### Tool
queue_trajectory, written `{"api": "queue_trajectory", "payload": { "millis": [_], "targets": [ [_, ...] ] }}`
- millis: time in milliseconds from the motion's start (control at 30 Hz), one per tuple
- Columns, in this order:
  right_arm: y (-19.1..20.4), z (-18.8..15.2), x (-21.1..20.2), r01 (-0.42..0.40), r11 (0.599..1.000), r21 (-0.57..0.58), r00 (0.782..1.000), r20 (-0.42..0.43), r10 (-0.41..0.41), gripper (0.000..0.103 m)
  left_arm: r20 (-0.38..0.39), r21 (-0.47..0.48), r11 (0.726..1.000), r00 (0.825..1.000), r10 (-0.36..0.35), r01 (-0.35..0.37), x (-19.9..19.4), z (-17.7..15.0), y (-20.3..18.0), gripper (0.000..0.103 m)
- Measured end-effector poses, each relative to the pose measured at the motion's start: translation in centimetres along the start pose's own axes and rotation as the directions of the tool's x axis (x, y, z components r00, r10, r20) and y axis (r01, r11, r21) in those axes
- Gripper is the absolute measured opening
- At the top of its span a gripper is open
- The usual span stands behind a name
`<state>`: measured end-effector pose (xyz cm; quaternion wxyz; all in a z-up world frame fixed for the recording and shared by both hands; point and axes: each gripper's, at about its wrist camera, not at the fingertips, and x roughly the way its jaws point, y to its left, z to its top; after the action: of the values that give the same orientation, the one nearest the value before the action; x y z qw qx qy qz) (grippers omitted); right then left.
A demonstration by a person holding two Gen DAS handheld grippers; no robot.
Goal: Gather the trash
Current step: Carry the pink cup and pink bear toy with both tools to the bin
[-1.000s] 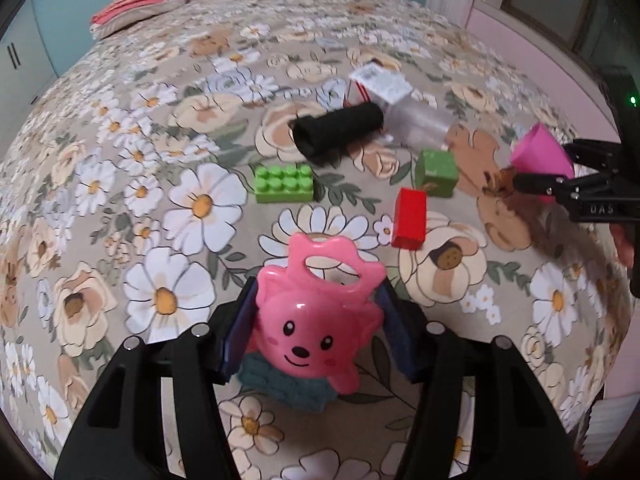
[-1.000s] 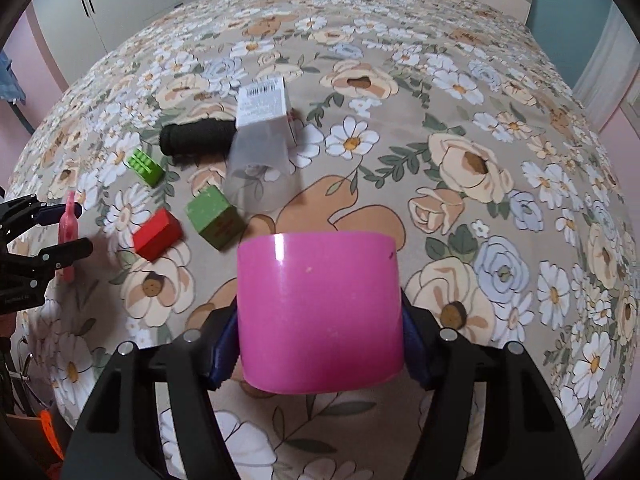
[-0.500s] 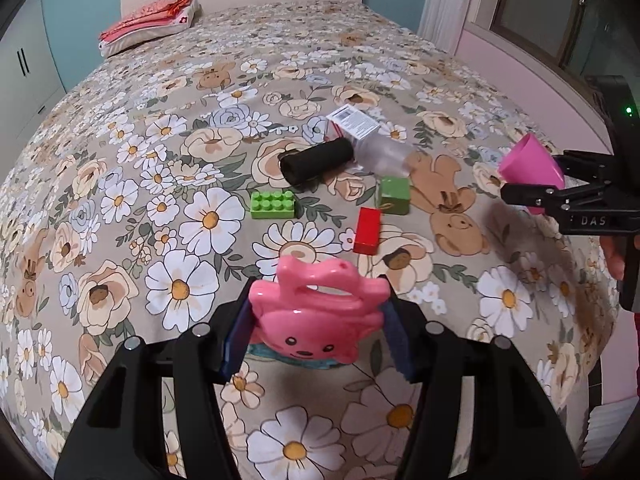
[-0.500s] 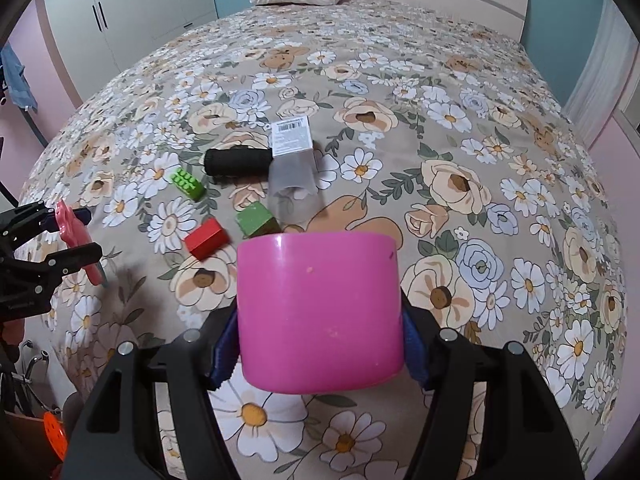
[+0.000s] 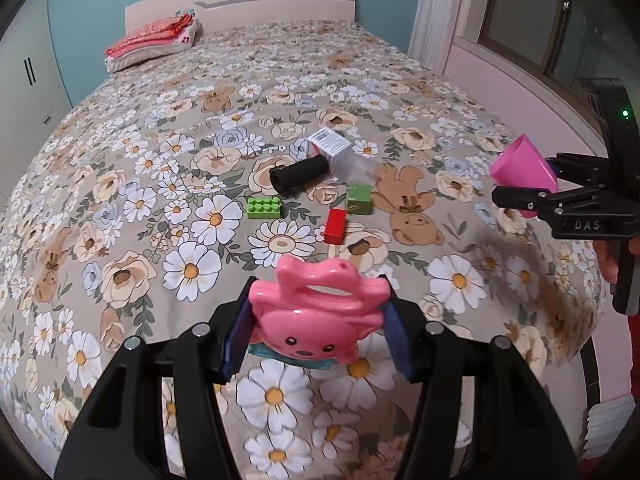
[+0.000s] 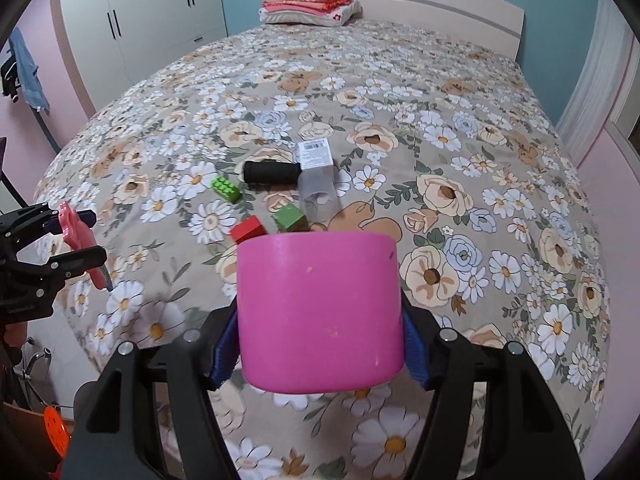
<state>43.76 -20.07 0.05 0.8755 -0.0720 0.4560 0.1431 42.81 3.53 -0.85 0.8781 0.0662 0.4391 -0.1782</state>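
Trash pickup was underway: the left gripper point(image 5: 316, 330) clamped a pink toy point(image 5: 318, 316), the right gripper point(image 6: 320, 338) a pink cup point(image 6: 320, 312), while blocks point(image 5: 264, 207) remained on the bed point(image 5: 120, 152).

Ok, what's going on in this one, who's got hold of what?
A person is clearing things off a floral bed, one handheld tool in each hand. The left tool is clamped on a pink bear-faced toy, the right tool on a pink cup, both held above the bedspread. Left lying together mid-bed: a black tube, a clear packet with a barcode label, a green studded brick, a green cube and a red block.
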Motion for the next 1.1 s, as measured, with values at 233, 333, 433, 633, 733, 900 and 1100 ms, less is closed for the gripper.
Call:
{"api": "queue_trajectory", "payload": {
  "millis": [233,333,433,633,733,900,1100],
  "targets": [
    [2.7,-2.3,-5.1,-0.007,0.999,-0.035,0.999,0.045,0.009,0.068,0.037,0.046,0.999,0.999,0.014,-0.016,-5.4,-2.7,-3.0,0.058],
    [4.2,-3.7,-7.3,-0.011,0.998,-0.056,0.998,0.061,0.015,0.068,0.053,0.06,0.998,0.999,0.012,-0.016,-7.5,-3.9,-4.2,0.058],
    [5.4,-5.0,-9.0,-0.014,0.997,-0.075,0.997,0.071,0.019,0.068,0.067,0.08,0.997,0.998,0.007,-0.012,-9.9,-5.4,-5.9,0.058],
    [7.8,-8.1,-12.0,-0.03,0.994,-0.109,0.995,0.089,0.039,0.068,0.074,0.115,0.993,0.997,-0.007,-0.002,-13.2,-8.6,-8.6,0.058],
    [9.1,-9.8,-13.1,-0.037,0.991,-0.127,0.994,0.098,0.05,0.068,0.081,0.128,0.992,0.997,-0.011,0.0,-14.3,-10.5,-9.7,0.058],
    [10.8,-12.7,-13.4,-0.062,0.987,-0.146,0.993,0.095,0.076,0.068,0.072,0.164,0.987,0.997,-0.02,0.008,-14.7,-14.2,-11.7,0.058],
    [12.5,-16.3,-12.2,-0.088,0.984,-0.155,0.993,0.061,0.098,0.068,0.04,0.175,0.984,0.998,-0.047,0.039,-13.9,-18.8,-13.1,0.058]
  ]
}}
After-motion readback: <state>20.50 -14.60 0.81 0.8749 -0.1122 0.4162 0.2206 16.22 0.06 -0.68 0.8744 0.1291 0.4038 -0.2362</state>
